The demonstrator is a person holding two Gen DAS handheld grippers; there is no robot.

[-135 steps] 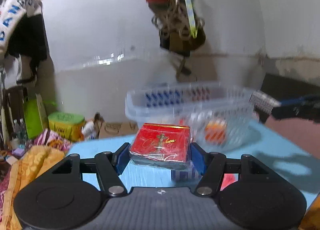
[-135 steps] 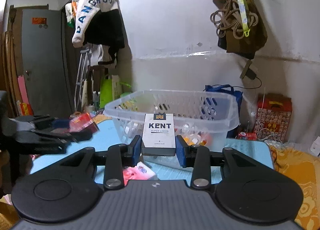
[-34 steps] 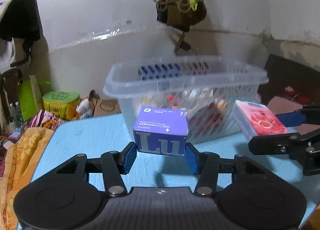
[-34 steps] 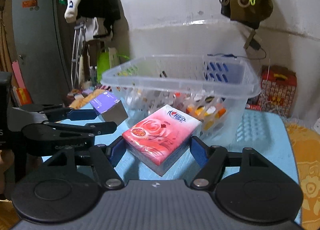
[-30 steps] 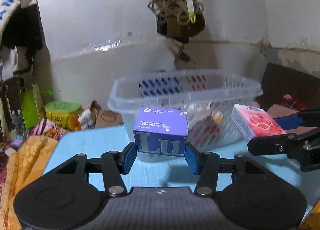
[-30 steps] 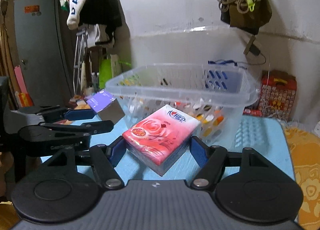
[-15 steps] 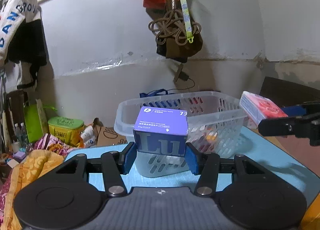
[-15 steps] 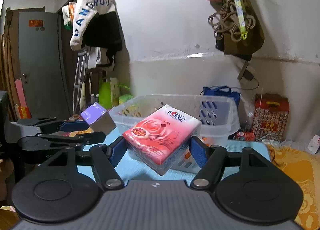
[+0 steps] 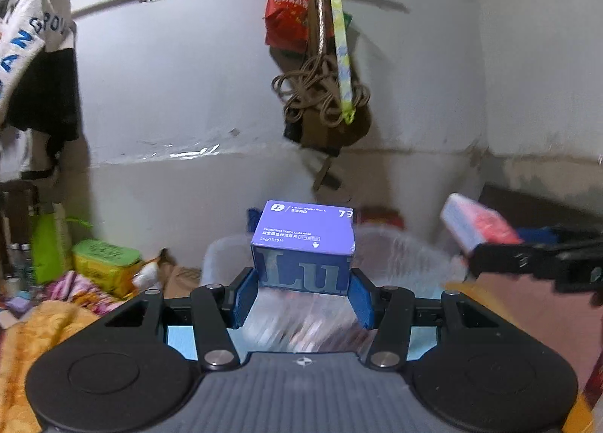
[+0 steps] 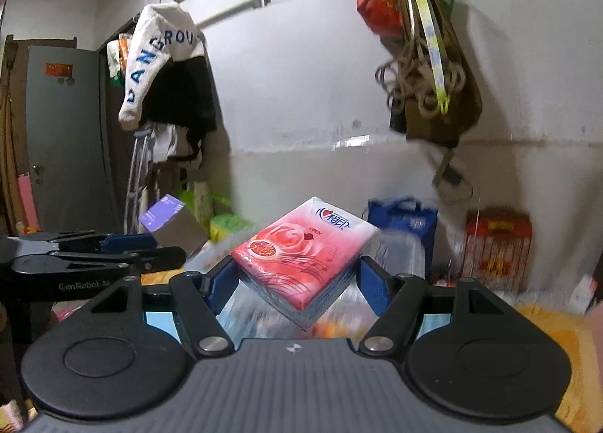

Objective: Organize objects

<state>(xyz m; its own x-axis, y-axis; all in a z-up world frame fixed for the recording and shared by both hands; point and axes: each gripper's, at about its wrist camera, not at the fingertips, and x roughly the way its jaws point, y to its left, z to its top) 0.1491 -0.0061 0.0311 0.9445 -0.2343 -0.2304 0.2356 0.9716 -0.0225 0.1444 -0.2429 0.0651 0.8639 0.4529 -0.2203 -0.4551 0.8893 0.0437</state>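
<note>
Cluttered home room: hung jacket, bags

1. Left gripper points nearly level, its blue pads clamped on a purple box.
2. Right gripper points nearly level, its pads clamped on a tilted pink tissue pack.

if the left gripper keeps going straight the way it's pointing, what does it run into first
Probably the clear basket just beyond the purple box that the left gripper holds; blur makes depth uncertain, so it might pass over the rim.
</note>
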